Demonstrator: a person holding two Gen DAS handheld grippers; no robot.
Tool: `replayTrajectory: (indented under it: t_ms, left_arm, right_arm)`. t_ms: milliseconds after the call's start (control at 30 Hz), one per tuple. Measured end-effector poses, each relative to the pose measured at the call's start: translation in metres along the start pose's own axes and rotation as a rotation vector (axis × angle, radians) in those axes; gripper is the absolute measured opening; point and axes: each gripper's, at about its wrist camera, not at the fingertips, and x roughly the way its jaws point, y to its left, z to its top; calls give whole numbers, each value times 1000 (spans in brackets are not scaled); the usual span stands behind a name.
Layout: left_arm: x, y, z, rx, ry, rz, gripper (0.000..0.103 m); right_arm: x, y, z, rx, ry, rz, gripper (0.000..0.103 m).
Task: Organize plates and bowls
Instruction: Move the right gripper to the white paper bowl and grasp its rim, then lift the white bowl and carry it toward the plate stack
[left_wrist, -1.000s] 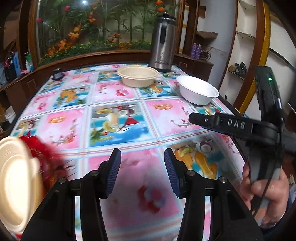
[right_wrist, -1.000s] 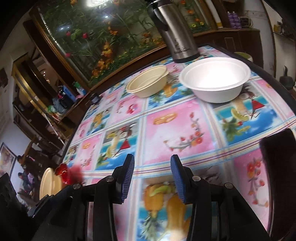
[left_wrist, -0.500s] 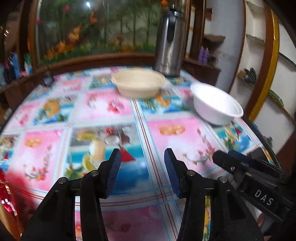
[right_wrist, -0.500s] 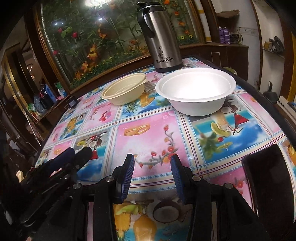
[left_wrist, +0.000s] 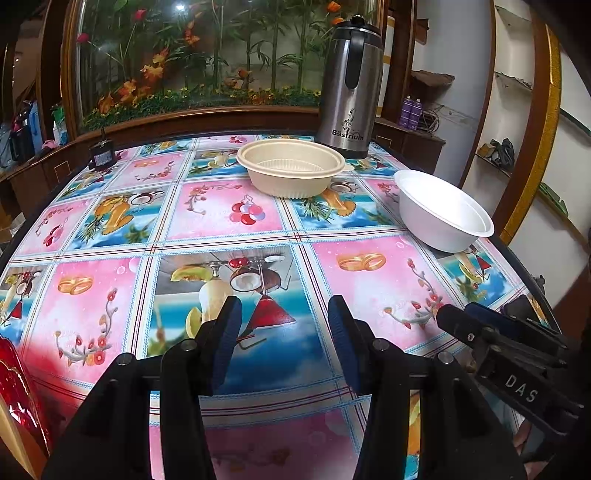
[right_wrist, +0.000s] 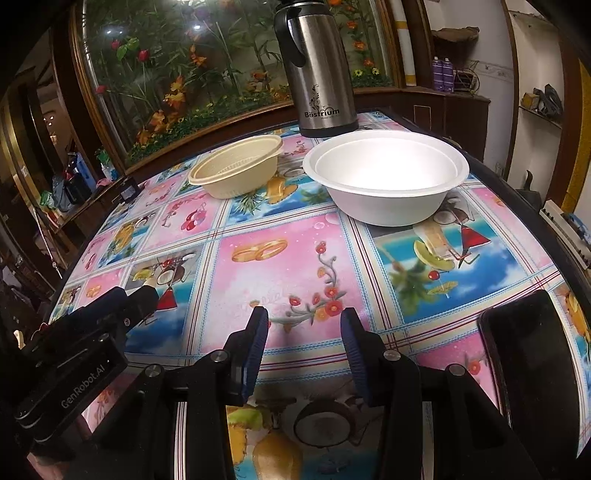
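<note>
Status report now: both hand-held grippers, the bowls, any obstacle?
Left hand-held gripper open, empty; right hand-held gripper likewise. White bowl, beige bowl untouched. Path unobstructed.

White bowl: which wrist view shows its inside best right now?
The right wrist view: the white bowl sits near and central there, its whole rim and hollow open to the camera. The left wrist view has the bowl off to the right, smaller and seen more obliquely.
</note>
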Motion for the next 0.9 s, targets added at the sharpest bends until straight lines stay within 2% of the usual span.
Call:
replayTrajectory:
  t_ms: [200, 400, 533, 633, 700, 733, 767, 900]
  left_arm:
    - [3, 2, 0, -8, 15, -13, 46]
    - [4, 3, 3, 7, 5, -9, 46]
    - [5, 4, 3, 3, 12, -14, 46]
    - [6, 5, 3, 5, 14, -16, 46]
    - [6, 5, 3, 5, 15, -18, 46]
    - [6, 5, 4, 6, 16, -19, 46]
    - [6, 5, 4, 6, 16, -19, 46]
    - [4, 5, 4, 5, 9, -22, 46]
  right_arm:
    - [-10, -24, 30, 92, -5, 73, 44]
    - [-16, -88, 81, 272, -81, 28, 44]
    - [2, -120, 94, 357, -62, -7, 44]
    - [21, -129, 97, 358, -22, -14, 44]
    - [34, -134, 93, 379, 9, 5, 36]
    - [39, -135, 92, 384, 24, 14, 19]
    - [42, -136, 88, 394, 39, 22, 12]
    - [35, -132, 80, 404, 52, 93, 7]
